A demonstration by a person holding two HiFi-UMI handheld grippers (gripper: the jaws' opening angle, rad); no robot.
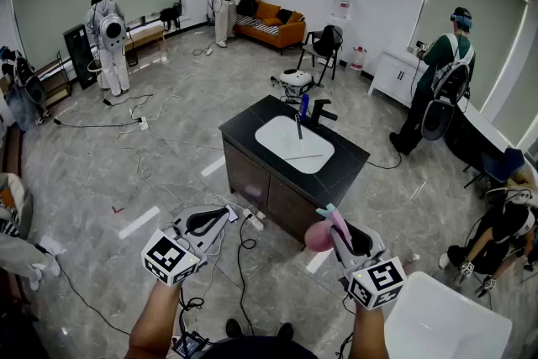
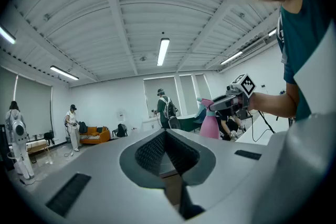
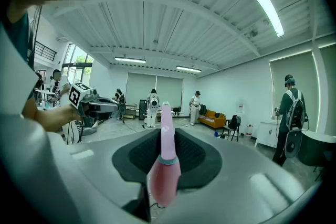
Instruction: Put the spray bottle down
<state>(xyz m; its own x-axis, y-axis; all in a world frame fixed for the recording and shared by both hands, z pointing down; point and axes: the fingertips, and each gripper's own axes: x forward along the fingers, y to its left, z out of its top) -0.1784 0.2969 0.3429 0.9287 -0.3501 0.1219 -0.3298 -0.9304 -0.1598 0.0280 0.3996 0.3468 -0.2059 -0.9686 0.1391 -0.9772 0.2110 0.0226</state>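
Note:
The pink spray bottle (image 1: pixel 319 236) hangs in the air in front of me, and my right gripper (image 1: pixel 334 224) is shut on it. In the right gripper view the bottle (image 3: pixel 165 176) stands between the pads with its narrow neck pointing away. The left gripper view shows that bottle (image 2: pixel 210 124) off to the right, under the right gripper (image 2: pixel 229 103). My left gripper (image 1: pixel 229 213) is held level at the left, shut with nothing in it; its pads (image 2: pixel 157 152) meet. The black counter (image 1: pixel 244 127) with a white sink (image 1: pixel 294 145) stands just beyond both grippers.
A blue bottle (image 1: pixel 303 105) and a black faucet (image 1: pixel 320 112) stand at the sink's far edge. Cables (image 1: pixel 240 256) trail over the floor near the counter. A white table (image 1: pixel 445 324) fills the lower right corner. Several people stand around the room, one seated at the right.

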